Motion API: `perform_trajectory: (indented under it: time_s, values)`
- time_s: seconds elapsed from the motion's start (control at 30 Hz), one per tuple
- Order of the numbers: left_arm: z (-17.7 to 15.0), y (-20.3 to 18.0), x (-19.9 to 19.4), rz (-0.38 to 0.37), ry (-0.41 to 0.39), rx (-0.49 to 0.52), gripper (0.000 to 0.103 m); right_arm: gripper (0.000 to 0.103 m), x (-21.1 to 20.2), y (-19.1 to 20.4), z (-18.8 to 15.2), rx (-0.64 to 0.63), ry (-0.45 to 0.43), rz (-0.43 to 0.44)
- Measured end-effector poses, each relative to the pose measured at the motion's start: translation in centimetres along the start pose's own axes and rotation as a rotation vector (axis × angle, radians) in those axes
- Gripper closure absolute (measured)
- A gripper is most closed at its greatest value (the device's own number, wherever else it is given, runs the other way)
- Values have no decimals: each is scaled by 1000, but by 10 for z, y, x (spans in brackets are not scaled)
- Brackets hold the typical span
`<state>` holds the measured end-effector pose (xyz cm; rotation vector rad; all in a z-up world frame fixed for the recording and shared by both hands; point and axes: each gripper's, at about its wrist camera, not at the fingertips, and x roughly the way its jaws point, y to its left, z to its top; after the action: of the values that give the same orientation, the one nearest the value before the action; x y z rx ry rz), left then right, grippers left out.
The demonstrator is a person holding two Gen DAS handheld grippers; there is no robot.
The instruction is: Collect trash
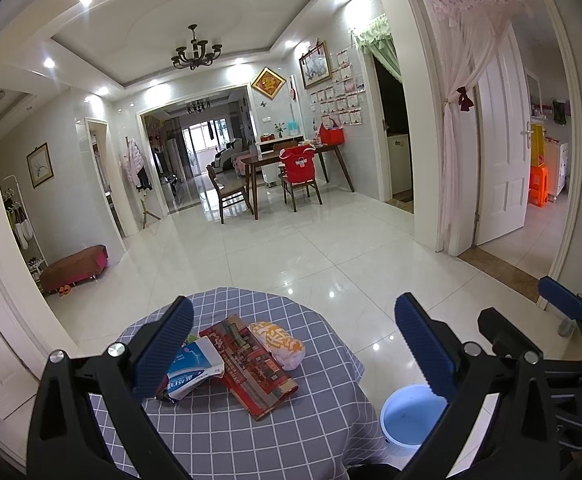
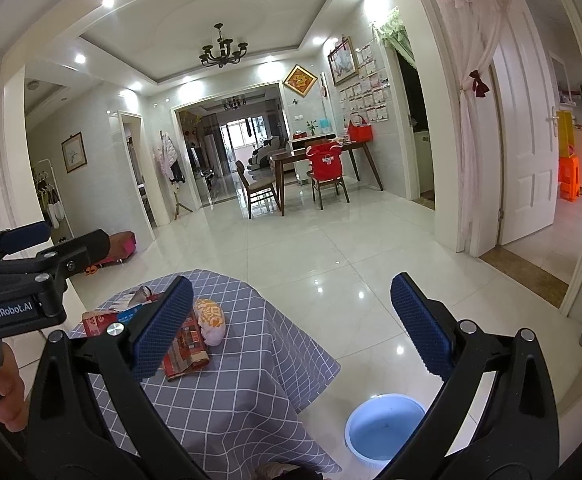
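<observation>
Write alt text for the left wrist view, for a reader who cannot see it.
The open left claw hovers over a small table with a grey checked cloth, holding nothing. On the cloth lie a red printed package, an orange-and-white bag and a blue-and-white packet; a pale blue bin stands on the white tiled floor to the right.

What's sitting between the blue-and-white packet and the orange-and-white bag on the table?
The flattened red printed package lies between the blue-and-white packet and the orange-and-white bag, touching both; clearest in the left wrist view.
</observation>
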<state>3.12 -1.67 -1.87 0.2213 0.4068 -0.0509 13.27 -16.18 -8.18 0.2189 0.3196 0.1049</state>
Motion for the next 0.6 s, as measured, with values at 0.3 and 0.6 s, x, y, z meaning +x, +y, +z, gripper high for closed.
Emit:
perform_trajectory:
  time_s: [0.3,0.6]
  values:
    - [-3,2,-2,0,2,-6,4,6,0,6,1,-8,11,4]
    - [-3,15,-1,-3,16,-26,4,6,4,16,1,-6,22,8]
